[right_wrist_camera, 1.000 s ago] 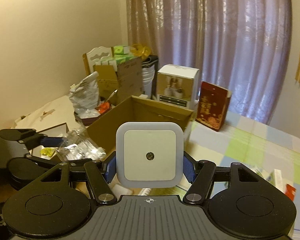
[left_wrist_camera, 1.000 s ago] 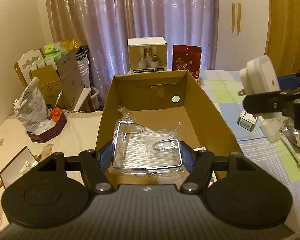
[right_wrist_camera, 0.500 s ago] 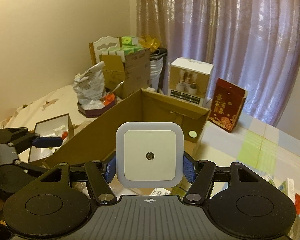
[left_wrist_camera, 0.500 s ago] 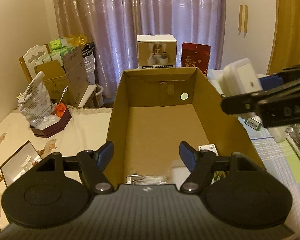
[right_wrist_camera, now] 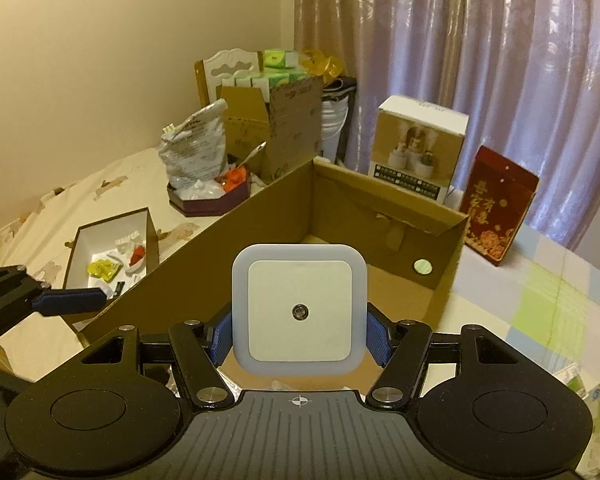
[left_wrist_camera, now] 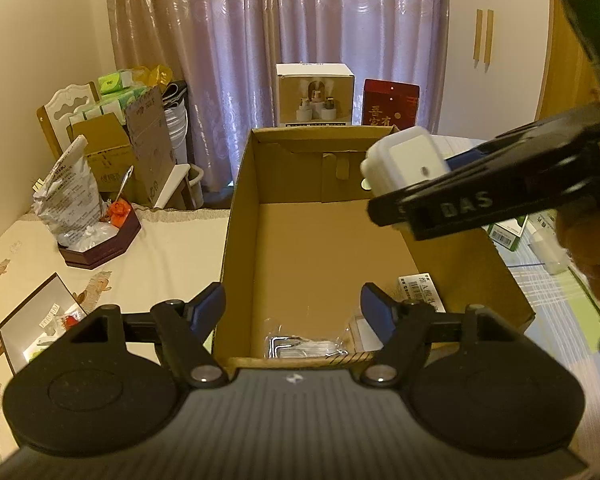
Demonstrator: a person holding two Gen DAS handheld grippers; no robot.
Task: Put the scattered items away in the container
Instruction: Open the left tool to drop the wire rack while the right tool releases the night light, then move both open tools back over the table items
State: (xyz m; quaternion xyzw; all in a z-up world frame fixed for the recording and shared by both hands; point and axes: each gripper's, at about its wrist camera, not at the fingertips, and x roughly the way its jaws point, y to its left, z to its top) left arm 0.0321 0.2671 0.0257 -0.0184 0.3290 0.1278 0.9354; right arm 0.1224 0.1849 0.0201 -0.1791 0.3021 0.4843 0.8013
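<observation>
Your right gripper clamps the white, square, rounded-corner plug-in night light between its blue pads, holding it above the open brown cardboard box at frame centre. In the left wrist view, your left gripper spreads its fingers wide and empty over the box's near edge. At lower centre, on the box floor, lies what looks like a bent wire rack in clear plastic wrap, partly hidden.
</observation>
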